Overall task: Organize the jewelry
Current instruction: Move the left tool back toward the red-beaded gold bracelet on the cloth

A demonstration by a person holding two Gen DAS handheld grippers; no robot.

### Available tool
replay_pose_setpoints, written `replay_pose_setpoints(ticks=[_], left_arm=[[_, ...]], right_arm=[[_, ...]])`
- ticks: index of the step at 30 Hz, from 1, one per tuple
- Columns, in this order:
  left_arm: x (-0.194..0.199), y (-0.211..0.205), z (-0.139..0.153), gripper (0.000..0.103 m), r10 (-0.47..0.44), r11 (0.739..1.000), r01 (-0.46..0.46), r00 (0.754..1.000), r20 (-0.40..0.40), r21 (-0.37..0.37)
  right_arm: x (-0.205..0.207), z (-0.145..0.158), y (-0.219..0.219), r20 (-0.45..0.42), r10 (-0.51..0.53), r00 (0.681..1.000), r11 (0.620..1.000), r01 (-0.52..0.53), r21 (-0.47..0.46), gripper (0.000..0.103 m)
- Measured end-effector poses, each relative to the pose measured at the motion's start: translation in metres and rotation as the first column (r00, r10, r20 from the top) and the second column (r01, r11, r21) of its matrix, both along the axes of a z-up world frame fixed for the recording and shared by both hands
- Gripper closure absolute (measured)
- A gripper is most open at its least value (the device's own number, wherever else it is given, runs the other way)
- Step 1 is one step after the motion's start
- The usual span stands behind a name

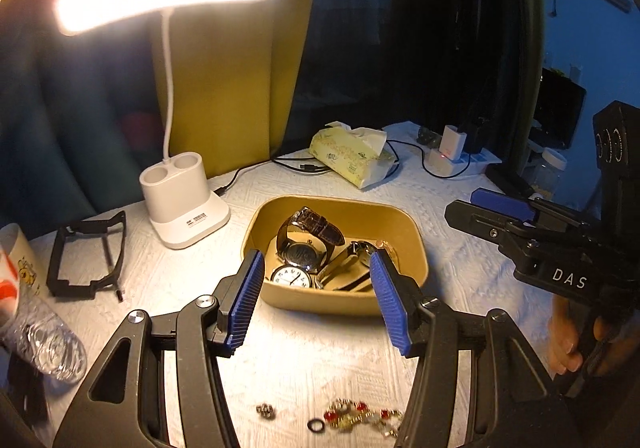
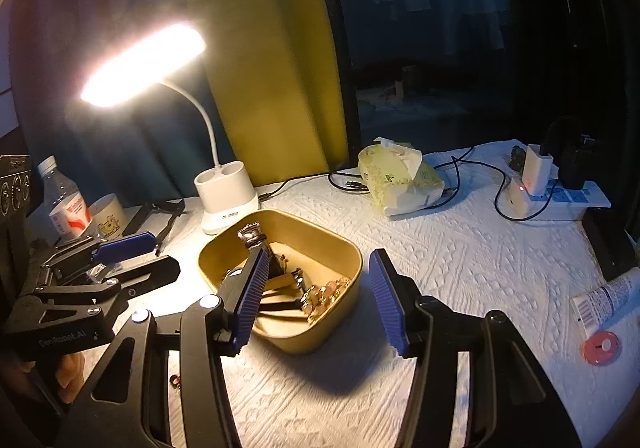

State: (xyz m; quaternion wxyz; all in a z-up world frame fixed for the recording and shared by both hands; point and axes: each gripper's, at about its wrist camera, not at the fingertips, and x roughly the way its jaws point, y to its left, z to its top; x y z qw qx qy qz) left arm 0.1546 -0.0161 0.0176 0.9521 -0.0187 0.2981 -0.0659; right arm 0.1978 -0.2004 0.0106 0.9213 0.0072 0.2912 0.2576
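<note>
A tan tray sits mid-table and holds several watches with leather straps and some gold jewelry. It also shows in the right wrist view. Loose pieces lie on the white cloth near me: a red-and-gold bracelet, a black ring and a small silver bead. My left gripper is open and empty, just in front of the tray. My right gripper is open and empty, above the tray's near edge; it also shows at the right of the left wrist view.
A lit white desk lamp stands behind the tray to the left. A tissue pack, cables and a power strip lie at the back. A black frame, mug and plastic bottle are at left. A tube and pink disc lie right.
</note>
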Motion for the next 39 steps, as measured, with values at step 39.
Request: replay_pose_setpoints(ticks=[39], left_arm=[[-0.113, 0.053, -0.051, 0.045, 0.084, 0.986, -0.090, 0.995, -0.046, -0.139]], right_arm=[[-0.083, -0.064, 0.045, -0.176, 0.035, 0.984, 0.984, -0.064, -0.165, 0.050]])
